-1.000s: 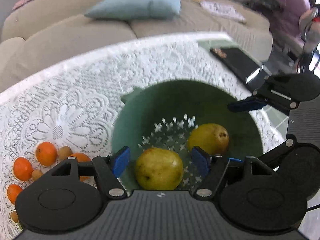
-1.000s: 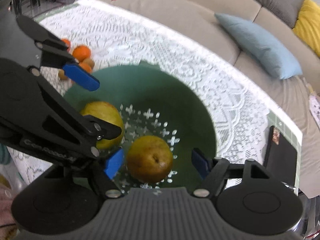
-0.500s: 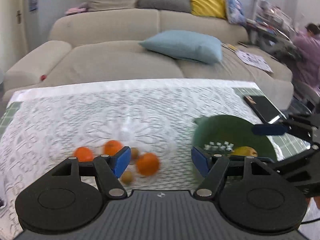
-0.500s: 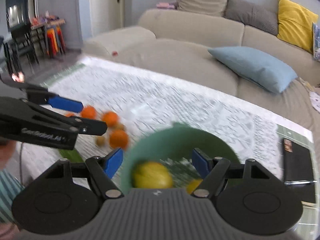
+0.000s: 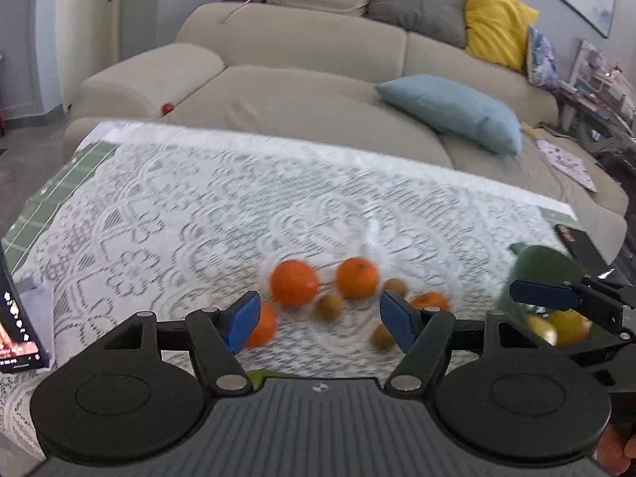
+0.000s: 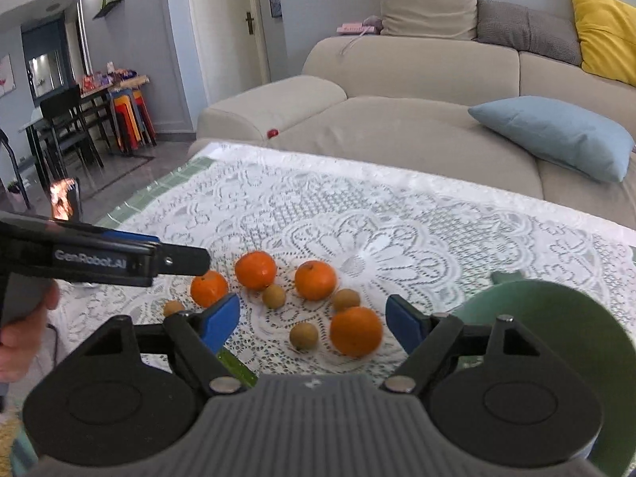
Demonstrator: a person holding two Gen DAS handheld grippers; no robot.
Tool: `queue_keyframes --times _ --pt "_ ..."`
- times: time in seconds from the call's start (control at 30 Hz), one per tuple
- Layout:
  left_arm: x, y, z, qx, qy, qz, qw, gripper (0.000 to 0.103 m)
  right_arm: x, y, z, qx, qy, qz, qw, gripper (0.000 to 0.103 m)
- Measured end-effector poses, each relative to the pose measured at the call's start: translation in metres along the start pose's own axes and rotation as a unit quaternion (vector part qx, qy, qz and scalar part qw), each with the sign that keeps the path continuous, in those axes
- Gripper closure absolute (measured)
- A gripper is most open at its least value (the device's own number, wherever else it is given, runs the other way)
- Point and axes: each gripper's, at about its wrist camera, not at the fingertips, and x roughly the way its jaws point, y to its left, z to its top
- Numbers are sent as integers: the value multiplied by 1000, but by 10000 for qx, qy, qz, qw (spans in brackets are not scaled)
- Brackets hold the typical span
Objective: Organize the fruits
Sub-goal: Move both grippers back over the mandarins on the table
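Observation:
Several oranges (image 6: 315, 280) (image 5: 294, 282) and small brown round fruits (image 6: 304, 335) (image 5: 328, 306) lie loose on the lace tablecloth (image 6: 357, 218). A green colander bowl (image 6: 556, 318) stands at the right; in the left wrist view (image 5: 544, 266) it holds two yellow pears (image 5: 568, 324). My left gripper (image 5: 318, 320) is open and empty, raised above the fruit cluster. My right gripper (image 6: 314, 318) is open and empty, also above the cluster, with one orange (image 6: 355, 331) between its fingers in view.
A phone with a lit screen (image 5: 18, 326) stands at the table's left. A dark phone (image 5: 576, 242) lies at the right edge. A green thing (image 6: 236, 365) peeks out under my right gripper. A beige sofa (image 6: 417, 119) with a blue cushion (image 6: 556, 135) stands behind the table.
Both grippers have lifted out of the green bowl, leaving the two pears in it, and have swung left toward the oranges and small brown fruits.

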Motion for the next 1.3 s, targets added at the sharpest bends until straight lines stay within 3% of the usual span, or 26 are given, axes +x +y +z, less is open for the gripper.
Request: queue_keyframes --times 0.33,0.5,0.7,0.83,1.3 --pt "39 26 -16 2 273 364 9990 26 46 -4 -14 -133 340 -419 9985 47" --pt "42 24 -20 66 178 408 9990 26 52 -4 -20 -294 279 -591 9974 50" --pt "54 26 -22 118 331 455 9983 26 60 -1 -19 -544 305 -783 9950 50" --pt "59 29 -23 157 393 530 9977 27 64 2 -18 -790 308 -901 9923 60" --pt "80 29 -25 233 587 666 9958 32 82 8 -23 -1643 567 -1171 9778 60"
